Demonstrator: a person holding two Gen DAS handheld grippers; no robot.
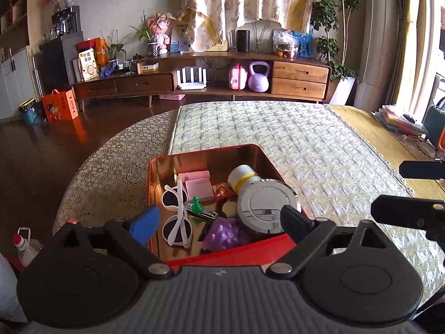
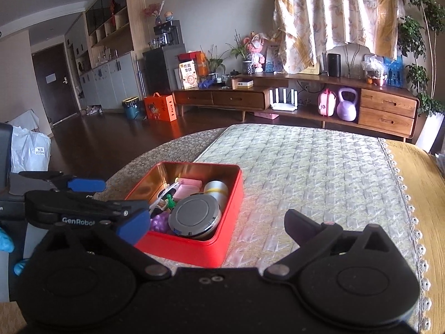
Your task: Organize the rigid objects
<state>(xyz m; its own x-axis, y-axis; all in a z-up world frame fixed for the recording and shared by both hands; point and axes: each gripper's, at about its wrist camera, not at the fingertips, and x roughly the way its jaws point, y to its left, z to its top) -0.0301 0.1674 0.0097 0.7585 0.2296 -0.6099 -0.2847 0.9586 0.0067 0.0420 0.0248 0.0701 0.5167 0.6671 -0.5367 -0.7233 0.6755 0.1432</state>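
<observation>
tin [image 1: 178, 260] red outside, gold inside | sunglasses [image 1: 174, 211] white, dark lenses | grapes [image 1: 224, 233] purple | pawn [image 1: 196, 203] green | cards [image 1: 199, 189] pink | bottle [image 1: 241, 176] white, yellow band | cover [image 2: 319, 172] pale quilted diamonds

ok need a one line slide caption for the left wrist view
Open left gripper poised over a red tin packed with white sunglasses, a silver round tin and purple grapes.
</observation>
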